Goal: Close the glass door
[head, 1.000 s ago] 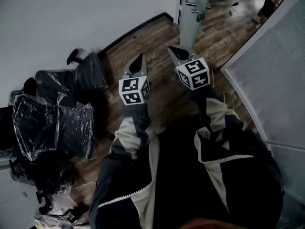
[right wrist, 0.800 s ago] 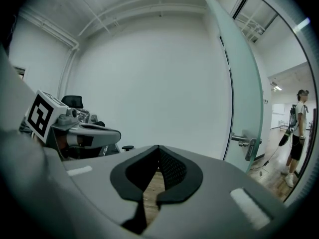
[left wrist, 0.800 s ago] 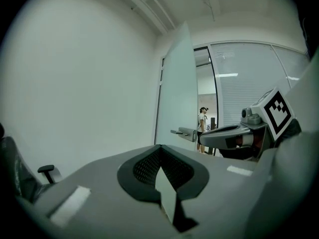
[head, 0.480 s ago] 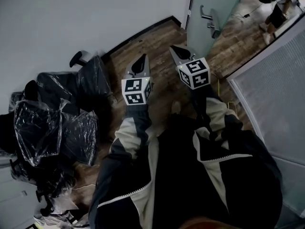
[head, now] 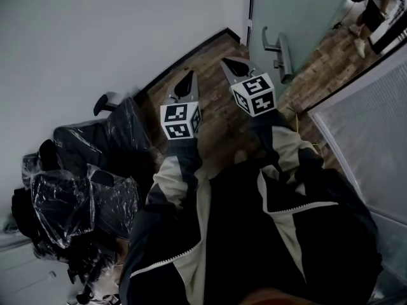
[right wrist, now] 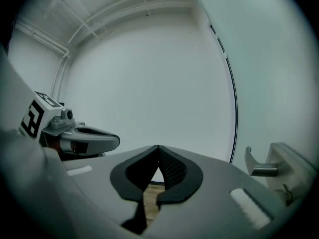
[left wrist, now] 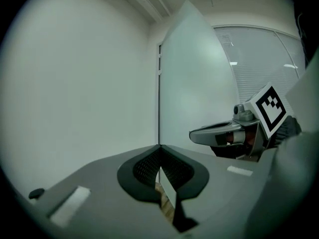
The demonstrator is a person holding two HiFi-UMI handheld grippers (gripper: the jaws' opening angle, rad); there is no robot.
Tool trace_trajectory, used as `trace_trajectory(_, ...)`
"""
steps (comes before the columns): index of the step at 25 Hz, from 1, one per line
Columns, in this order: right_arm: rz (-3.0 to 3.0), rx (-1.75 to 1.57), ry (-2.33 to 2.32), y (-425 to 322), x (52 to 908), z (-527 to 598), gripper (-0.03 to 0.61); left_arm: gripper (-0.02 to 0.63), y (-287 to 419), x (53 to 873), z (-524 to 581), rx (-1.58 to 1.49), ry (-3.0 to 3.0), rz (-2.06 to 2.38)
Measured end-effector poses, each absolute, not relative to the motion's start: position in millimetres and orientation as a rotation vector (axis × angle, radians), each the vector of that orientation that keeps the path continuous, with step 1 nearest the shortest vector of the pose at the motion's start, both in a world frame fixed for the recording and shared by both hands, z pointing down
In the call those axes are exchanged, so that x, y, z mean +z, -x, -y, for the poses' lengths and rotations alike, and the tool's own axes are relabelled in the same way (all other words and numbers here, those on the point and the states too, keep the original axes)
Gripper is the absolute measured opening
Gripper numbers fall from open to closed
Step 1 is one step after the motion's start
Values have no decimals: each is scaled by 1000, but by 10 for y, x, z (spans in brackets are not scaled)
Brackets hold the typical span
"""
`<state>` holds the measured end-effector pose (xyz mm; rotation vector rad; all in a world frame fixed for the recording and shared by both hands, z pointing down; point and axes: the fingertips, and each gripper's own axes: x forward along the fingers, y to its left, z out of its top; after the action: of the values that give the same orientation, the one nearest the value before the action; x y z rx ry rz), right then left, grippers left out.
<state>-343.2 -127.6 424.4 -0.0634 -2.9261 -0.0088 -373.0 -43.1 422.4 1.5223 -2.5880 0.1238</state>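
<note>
Both grippers were pressed shut with their tips together and nothing between them, the left gripper and the right gripper held side by side over the wooden floor. The glass door stood just ahead and to the right, beside the white wall. Its metal handle was near the right gripper's tip but apart from it.

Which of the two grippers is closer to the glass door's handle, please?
The right gripper: in the head view it sits just short of the door handle, while the left gripper is farther off, toward the white wall.
</note>
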Motion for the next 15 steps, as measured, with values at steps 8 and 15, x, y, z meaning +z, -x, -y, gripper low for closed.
trace_trajectory(8, 2898, -14, -83, 3614, 4311, 1815, 5, 6, 3966, 4331, 1202, 153, -1708, 2448)
trace_trajectory(15, 2860, -15, -390, 3680, 4317, 2165, 5, 6, 4063, 4290, 1817, 176, -2022, 2220)
